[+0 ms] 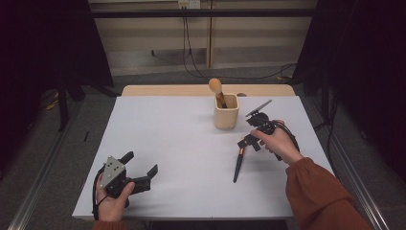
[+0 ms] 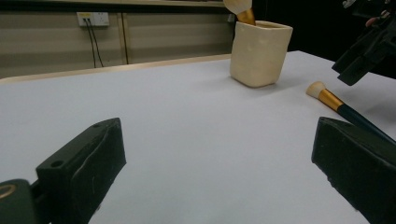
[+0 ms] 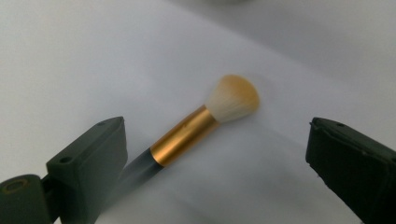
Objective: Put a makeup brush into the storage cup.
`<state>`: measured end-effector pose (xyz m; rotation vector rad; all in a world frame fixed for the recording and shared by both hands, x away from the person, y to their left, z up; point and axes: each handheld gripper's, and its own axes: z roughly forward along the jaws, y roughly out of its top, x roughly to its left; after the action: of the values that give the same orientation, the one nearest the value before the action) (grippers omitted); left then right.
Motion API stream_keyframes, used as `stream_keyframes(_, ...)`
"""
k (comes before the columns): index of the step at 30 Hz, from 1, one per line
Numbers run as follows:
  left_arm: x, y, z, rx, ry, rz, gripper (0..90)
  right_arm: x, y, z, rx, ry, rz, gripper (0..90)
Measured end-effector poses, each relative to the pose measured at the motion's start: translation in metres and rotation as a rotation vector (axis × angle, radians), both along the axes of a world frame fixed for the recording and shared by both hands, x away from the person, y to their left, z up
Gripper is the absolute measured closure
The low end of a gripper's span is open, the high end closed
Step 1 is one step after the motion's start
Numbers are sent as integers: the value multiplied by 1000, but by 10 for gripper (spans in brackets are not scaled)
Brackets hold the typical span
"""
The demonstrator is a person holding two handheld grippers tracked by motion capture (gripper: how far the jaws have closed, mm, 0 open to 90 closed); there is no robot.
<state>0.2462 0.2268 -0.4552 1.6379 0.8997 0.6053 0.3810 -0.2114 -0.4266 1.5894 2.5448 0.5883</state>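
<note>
A makeup brush [image 1: 238, 165] with a dark handle, gold ferrule and pale bristles [image 3: 187, 135] lies on the white table [image 1: 182, 143], bristle end toward the cup. My right gripper [image 1: 248, 142] hovers open just over its bristle end, one jaw on each side [image 3: 217, 128], touching nothing. A cream cup [image 1: 226, 112] stands at the back centre with another brush [image 1: 216, 87] upright in it. My left gripper [image 1: 140, 163] rests open near the front left corner, empty [image 2: 215, 135]. In its view lie the cup [image 2: 259, 53] and the lying brush [image 2: 336, 103] ahead.
The wooden table edge [image 1: 206, 89] shows behind the white sheet. Black drapes and stands flank both sides. Cables [image 1: 191, 57] run down the back wall. My right gripper [image 2: 364, 56] appears at the far right of the left gripper view.
</note>
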Motion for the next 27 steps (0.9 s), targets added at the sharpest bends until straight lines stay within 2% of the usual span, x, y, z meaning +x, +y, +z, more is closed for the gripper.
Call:
stream_keyframes(4, 0, 0, 0, 0, 0, -2, 28, 1, 1, 0, 10, 55, -24, 42)
stream_keyframes(7, 0, 0, 0, 0, 1, -3, 29, 3, 4, -2, -14, 103, -46, 40)
stream_keyframes(9, 0, 0, 0, -1, 1, -2, 28, 5, 6, -3, -39, 110, -68, 56)
stream_keyframes(12, 0, 0, 0, -2, 1, -2, 28, 6, 8, -5, -33, 138, -83, 43)
stream_keyframes(20, -1, 0, 0, 0, -1, -6, 32, 4, 12, -7, -32, 138, -62, 101)
stream_keyframes(27, 0, 0, 0, 6, -1, -6, 30, 6, 17, -14, -63, 187, -82, 165)
